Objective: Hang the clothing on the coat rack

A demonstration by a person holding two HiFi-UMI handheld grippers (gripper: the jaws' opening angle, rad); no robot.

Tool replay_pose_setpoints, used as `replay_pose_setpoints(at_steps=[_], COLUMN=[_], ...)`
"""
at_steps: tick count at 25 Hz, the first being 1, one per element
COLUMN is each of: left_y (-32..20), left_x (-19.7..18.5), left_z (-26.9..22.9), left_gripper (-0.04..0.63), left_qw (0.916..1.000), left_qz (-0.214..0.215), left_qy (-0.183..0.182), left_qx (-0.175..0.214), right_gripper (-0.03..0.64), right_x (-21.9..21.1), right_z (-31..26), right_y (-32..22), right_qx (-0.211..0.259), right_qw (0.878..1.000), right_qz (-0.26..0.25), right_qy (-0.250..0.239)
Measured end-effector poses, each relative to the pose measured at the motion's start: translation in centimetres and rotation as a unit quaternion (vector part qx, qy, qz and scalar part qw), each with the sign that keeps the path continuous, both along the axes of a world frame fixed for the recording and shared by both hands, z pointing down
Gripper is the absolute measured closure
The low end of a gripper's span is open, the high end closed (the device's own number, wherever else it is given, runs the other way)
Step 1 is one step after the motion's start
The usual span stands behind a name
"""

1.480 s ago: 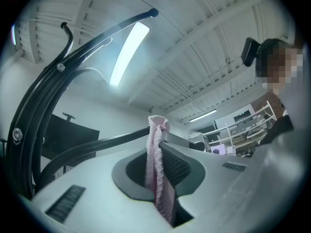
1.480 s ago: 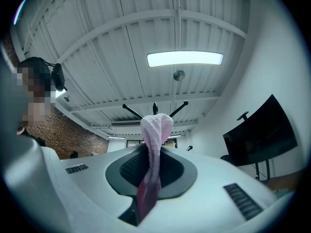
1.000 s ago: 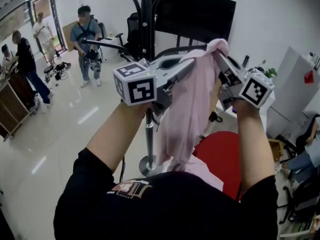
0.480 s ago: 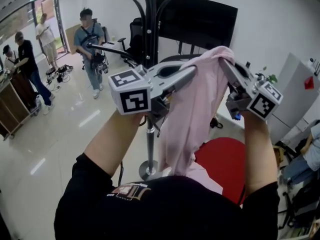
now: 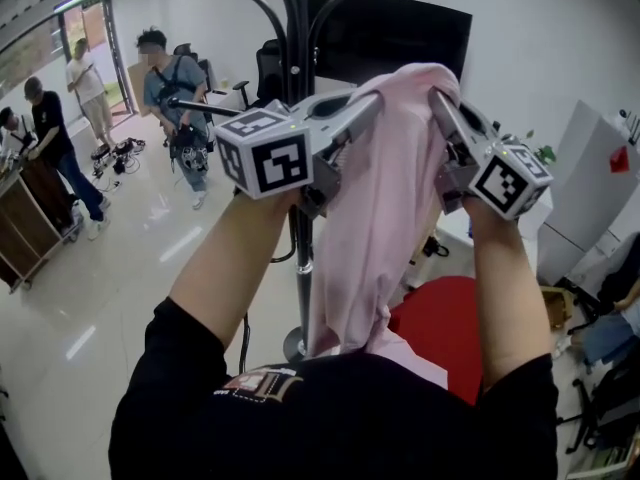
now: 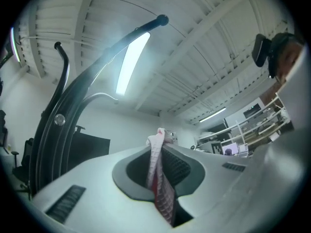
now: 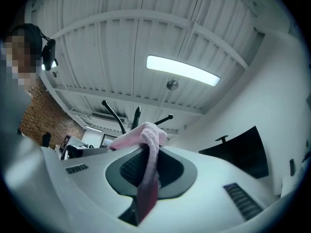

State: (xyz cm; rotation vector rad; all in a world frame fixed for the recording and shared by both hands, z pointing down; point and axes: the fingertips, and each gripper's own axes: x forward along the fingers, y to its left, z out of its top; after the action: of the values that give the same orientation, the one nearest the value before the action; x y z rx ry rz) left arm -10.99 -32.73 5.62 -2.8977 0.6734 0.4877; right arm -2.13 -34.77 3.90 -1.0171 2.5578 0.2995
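The left tongs [image 5: 372,106] and the right tongs [image 5: 437,96] are each clamped tight on the top edge of the pink clothing [image 5: 375,218]; raised side by side, they hold it just before the black coat rack [image 5: 297,38]; the cloth hangs down between the person's arms.

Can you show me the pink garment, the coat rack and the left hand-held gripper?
pink garment [image 5: 375,198], head view, middle of the hanging cloth.
coat rack [image 5: 298,38], head view, upper pole between its hooks.
left hand-held gripper [image 5: 370,108], head view, jaw tips, shut on the garment.
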Motion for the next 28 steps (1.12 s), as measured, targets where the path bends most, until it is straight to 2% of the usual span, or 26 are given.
replay_pose_setpoints(at_steps=[5,8,11,13,15,18,21,24,25,28], left_y=[-2.3,-2.8,-2.8,-2.5,-2.5,-2.2,-1.9,-2.3,-2.0,1.0], left_x=[0.3,0.4,0.7,0.8,0.9,0.6,0.4,-0.4,-0.4,0.5], left_z=[0.6,1.1,1.6,1.8,2.0,2.2,2.6,3.3,3.4,3.0], left_gripper=[0.575,0.574,0.574,0.572,0.572,0.571,0.571,0.559,0.554,0.522], left_qw=[0.9995,0.9983,0.9956,0.9936,0.9915,0.9884,0.9815,0.9758,0.9731,0.9595], left_qz=[-0.003,0.016,0.041,0.05,0.056,0.061,0.072,0.057,0.067,0.136], left_qy=[-0.014,-0.011,-0.001,0.006,0.015,0.028,0.044,0.06,0.071,0.122], left_qx=[-0.03,-0.055,-0.084,-0.101,-0.116,-0.136,-0.172,-0.202,-0.209,-0.214], right_gripper=[0.583,0.583,0.583,0.583,0.581,0.581,0.581,0.581,0.581,0.581], right_x=[0.0,-0.2,-1.3,-2.0,-2.4,-2.6,-2.5,-2.1,-2.1,-2.1], right_z=[1.8,3.5,5.0,6.4,7.8,8.6,9.0,9.3,9.4,10.2], right_y=[-2.7,-3.6,-3.5,-3.2,-3.0,-2.6,-2.2,-2.0,-1.9,-1.6], right_qx=[-0.047,-0.101,-0.161,-0.191,-0.211,-0.221,-0.229,-0.236,-0.237,-0.244], right_qw=[0.999,0.993,0.971,0.956,0.945,0.938,0.93,0.92,0.917,0.911], right_qz=[-0.003,-0.052,-0.155,-0.202,-0.227,-0.244,-0.261,-0.284,-0.291,-0.301], right_qy=[-0.012,-0.043,-0.089,-0.097,-0.1,-0.111,-0.119,-0.134,-0.138,-0.143])
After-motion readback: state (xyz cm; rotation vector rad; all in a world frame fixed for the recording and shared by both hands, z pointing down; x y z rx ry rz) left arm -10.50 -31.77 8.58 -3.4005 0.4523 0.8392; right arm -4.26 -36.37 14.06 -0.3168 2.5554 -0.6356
